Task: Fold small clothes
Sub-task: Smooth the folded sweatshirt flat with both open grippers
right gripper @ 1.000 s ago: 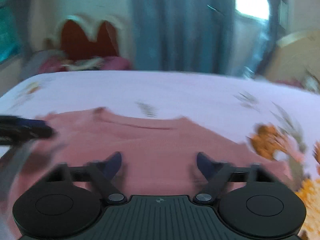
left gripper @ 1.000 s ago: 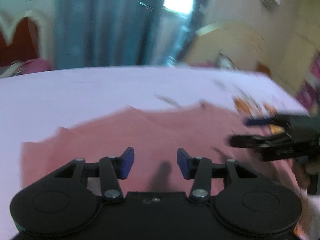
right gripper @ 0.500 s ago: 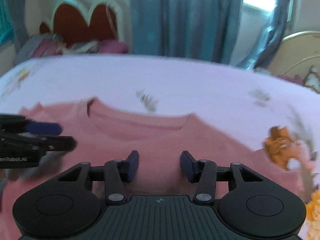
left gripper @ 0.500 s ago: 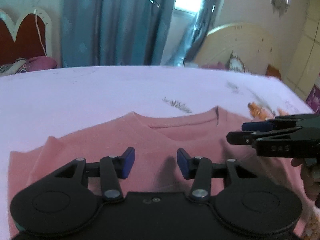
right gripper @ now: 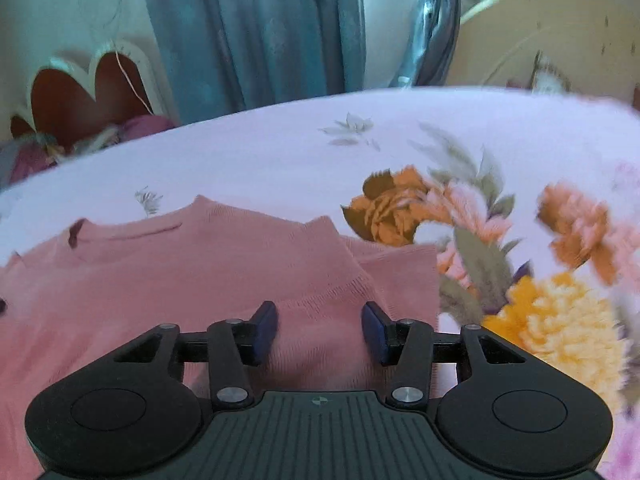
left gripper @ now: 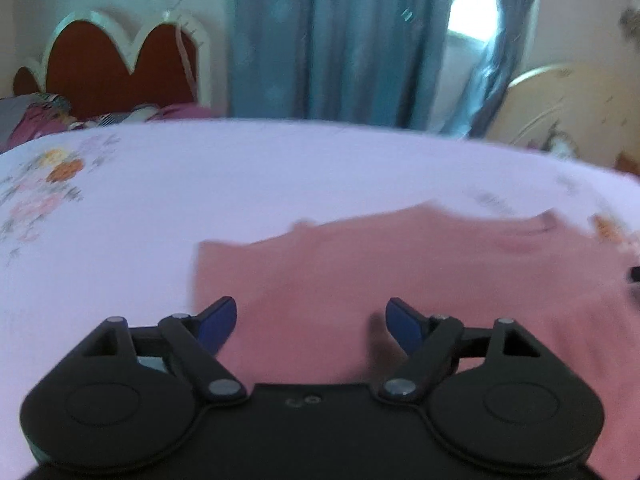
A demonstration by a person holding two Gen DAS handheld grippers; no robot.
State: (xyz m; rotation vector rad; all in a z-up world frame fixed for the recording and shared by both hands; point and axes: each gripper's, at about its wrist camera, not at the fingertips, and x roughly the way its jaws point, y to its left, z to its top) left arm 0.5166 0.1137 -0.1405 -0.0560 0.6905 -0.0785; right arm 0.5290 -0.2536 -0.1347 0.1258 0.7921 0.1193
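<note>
Lying flat on a bed sheet (right gripper: 280,160), the pink sweater (right gripper: 200,272) is spread with its neckline toward the far side and its front facing up. The sheet is pale lilac with printed orange, pink and yellow flowers (right gripper: 400,208) just beside the garment's sleeve on the right wrist view.

The left tool (left gripper: 310,322) hovers over the sweater (left gripper: 400,280) near its left sleeve edge, its blue-tipped fingers (left gripper: 218,318) spread wide apart with nothing between them but the fabric below. This view is motion-blurred, so I cannot tell whether the tips touch the cloth.

The right tool (right gripper: 319,330) is also released, its fingers (right gripper: 264,328) parted to a moderate gap above the shoulder seam where the right sleeve (right gripper: 400,280) joins the body. Nothing is pinched in it.

Beyond the bed stand blue curtains (right gripper: 260,28) with a bright window between them, a red headboard with a white scalloped rim (left gripper: 120,64) on the left, and a cream curved headboard (right gripper: 540,40) on the right. Crumpled bedding (left gripper: 36,120) sits below the red headboard.
</note>
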